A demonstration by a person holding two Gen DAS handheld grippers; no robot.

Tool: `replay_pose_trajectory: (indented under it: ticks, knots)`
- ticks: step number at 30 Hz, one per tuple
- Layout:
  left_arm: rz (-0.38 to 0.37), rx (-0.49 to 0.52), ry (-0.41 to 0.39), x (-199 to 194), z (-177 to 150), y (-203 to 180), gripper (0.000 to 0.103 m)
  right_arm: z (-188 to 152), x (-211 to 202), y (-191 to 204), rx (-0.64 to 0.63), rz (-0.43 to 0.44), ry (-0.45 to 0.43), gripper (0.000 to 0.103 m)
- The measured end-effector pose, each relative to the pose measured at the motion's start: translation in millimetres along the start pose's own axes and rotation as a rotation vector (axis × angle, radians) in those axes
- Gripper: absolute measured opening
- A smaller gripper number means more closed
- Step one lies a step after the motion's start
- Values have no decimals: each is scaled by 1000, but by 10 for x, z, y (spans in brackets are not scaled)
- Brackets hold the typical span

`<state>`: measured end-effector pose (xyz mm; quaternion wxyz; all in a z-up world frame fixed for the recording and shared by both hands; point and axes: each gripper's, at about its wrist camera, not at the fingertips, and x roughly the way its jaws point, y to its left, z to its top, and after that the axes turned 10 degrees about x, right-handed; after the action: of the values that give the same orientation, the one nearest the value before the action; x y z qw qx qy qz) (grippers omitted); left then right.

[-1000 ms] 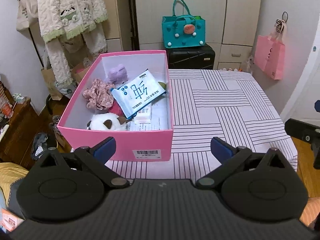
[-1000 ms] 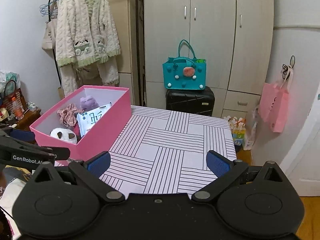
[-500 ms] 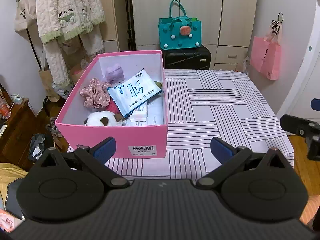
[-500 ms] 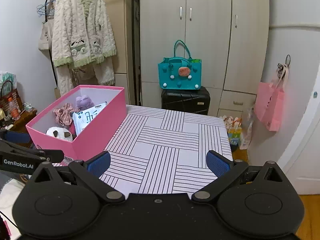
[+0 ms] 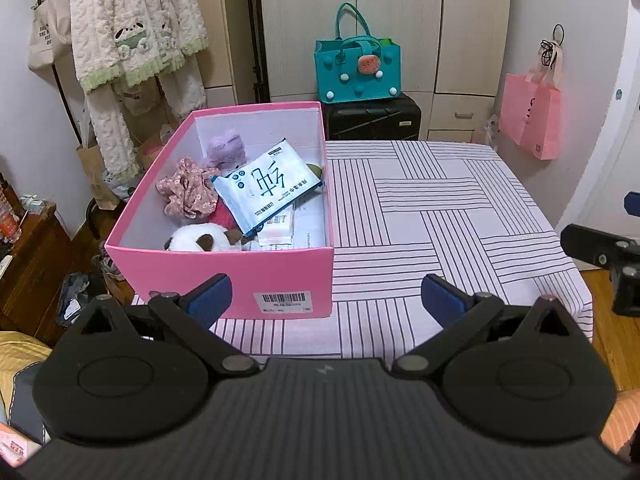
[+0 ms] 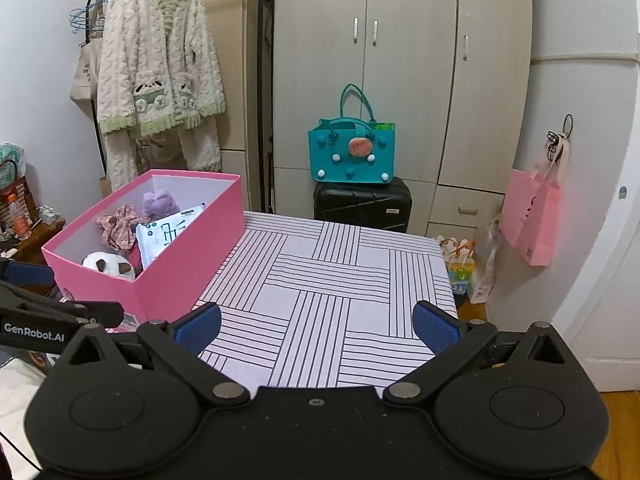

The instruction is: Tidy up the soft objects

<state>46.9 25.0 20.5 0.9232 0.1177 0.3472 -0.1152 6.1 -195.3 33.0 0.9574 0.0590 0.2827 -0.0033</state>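
Hovering: L gripper [image 5: 326, 294] & R gripper [image 6: 316, 324] (both agape), pink box [image 5: 236, 276] full.

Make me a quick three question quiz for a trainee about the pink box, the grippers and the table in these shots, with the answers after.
1. True or false: the left gripper holds the plush panda.
2. Multiple choice: the tissue pack lies A) on the table beside the box, B) inside the pink box, C) in the teal bag.
3. Fill in: the right gripper's jaws are ____.

Key:
1. False; it is open and empty, and the panda is in the box.
2. B
3. Open
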Motion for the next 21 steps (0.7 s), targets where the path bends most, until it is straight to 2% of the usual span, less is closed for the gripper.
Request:
replay_pose_trajectory:
  ticks: [9, 16, 21]
  knots:
    - [-2, -1, -12, 22, -53, 3, 102, -68, -25, 19, -22, 10, -29, 103]
    - [44, 27, -48, -21, -91, -17, 102, -102, -60, 21, -30, -17, -66, 103]
    - [49, 23, -76, -64, -102, 9, 102, -107, -94, 21, -35, -18, -88, 103]
